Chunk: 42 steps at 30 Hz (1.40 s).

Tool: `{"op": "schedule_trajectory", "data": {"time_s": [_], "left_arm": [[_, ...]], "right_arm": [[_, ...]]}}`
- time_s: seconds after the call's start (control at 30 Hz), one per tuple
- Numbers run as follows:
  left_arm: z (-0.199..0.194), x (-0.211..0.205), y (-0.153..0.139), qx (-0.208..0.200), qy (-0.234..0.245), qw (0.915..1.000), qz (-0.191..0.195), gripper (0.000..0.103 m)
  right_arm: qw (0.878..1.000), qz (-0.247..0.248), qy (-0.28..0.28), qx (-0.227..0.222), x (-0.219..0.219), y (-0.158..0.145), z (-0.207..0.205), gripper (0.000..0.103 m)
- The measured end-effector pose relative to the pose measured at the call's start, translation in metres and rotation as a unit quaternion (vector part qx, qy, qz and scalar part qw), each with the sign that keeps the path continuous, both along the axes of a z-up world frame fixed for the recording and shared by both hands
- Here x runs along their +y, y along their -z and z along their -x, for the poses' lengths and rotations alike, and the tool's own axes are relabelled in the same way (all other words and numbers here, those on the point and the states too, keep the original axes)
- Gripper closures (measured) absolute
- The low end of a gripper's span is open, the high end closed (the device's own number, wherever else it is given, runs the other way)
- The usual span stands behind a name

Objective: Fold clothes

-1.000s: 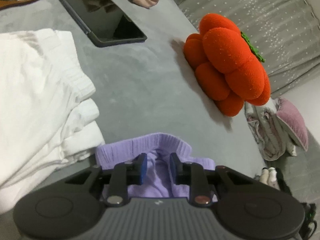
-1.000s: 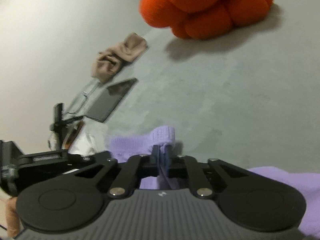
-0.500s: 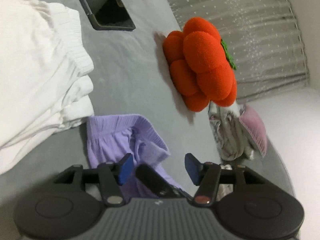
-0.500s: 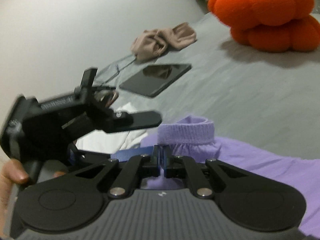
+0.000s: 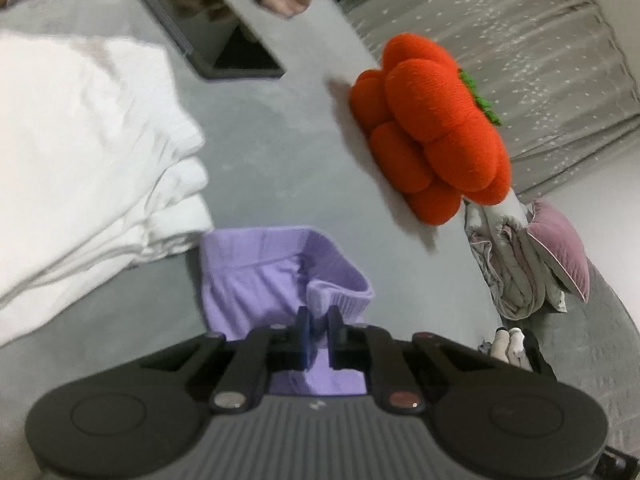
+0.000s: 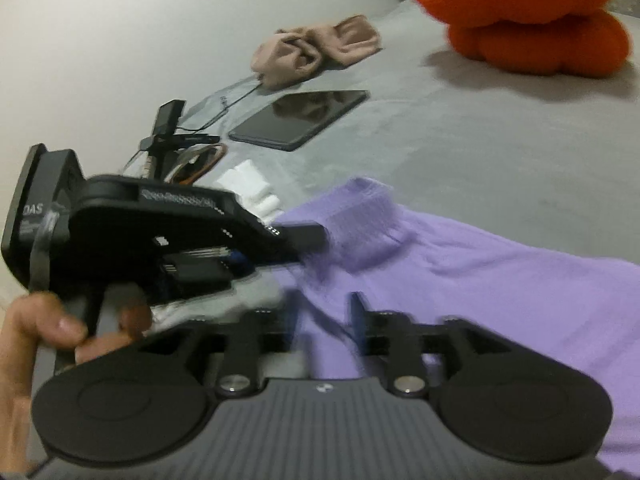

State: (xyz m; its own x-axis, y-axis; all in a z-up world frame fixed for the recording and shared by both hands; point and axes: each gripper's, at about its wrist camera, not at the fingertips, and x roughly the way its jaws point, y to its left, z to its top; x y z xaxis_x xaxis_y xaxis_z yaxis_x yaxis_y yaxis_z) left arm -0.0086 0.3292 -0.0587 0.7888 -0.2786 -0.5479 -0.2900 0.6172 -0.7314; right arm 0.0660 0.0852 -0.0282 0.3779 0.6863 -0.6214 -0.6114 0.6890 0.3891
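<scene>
A lilac garment (image 5: 256,276) with a ribbed cuff lies on the grey surface (image 5: 272,152). My left gripper (image 5: 318,330) is shut on a fold of the lilac cloth near the cuff. In the right wrist view the lilac garment (image 6: 500,280) spreads to the right. My right gripper (image 6: 324,316) is open over it, its jaws apart and holding nothing. The left gripper's body (image 6: 140,236) shows there on the left, held in a hand, its tips at the cuff (image 6: 364,216).
A folded white garment (image 5: 80,152) lies left of the lilac one. An orange pumpkin cushion (image 5: 432,128), a dark tablet (image 5: 208,36) and a crumpled beige cloth (image 6: 316,52) lie farther off. Folded blankets and a pink pillow (image 5: 556,256) lie beyond the surface's right edge.
My left gripper opened, shifted, and has now shut on the lilac cloth by the cuff. My right gripper, shut on the cloth before, has opened and let go.
</scene>
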Motion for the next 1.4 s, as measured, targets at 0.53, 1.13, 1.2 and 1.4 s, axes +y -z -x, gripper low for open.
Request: {"op": "schedule_trajectory", "data": {"time_s": [0.53,1.13,1.2,1.4], "left_arm": [[0.018,-0.019,-0.015,-0.006,-0.066,0.9947,-0.078,0.095],[0.018,-0.022,-0.01,0.008,-0.071,0.9919,-0.105,0.095],[0.019,-0.023,-0.01,0.009,-0.068,0.9915,-0.111,0.095],[0.017,-0.023,-0.003,0.026,-0.068,0.9915,-0.108,0.095]], "right_arm": [[0.931,-0.179,0.207,0.243,-0.145,0.043,0.005,0.054],[0.958,0.221,0.078,-0.165,-0.107,-0.013,0.023,0.066],[0.96,0.217,0.071,-0.16,-0.11,-0.013,0.019,0.066],[0.953,0.253,0.017,-0.163,-0.101,0.007,0.027,0.066]]}}
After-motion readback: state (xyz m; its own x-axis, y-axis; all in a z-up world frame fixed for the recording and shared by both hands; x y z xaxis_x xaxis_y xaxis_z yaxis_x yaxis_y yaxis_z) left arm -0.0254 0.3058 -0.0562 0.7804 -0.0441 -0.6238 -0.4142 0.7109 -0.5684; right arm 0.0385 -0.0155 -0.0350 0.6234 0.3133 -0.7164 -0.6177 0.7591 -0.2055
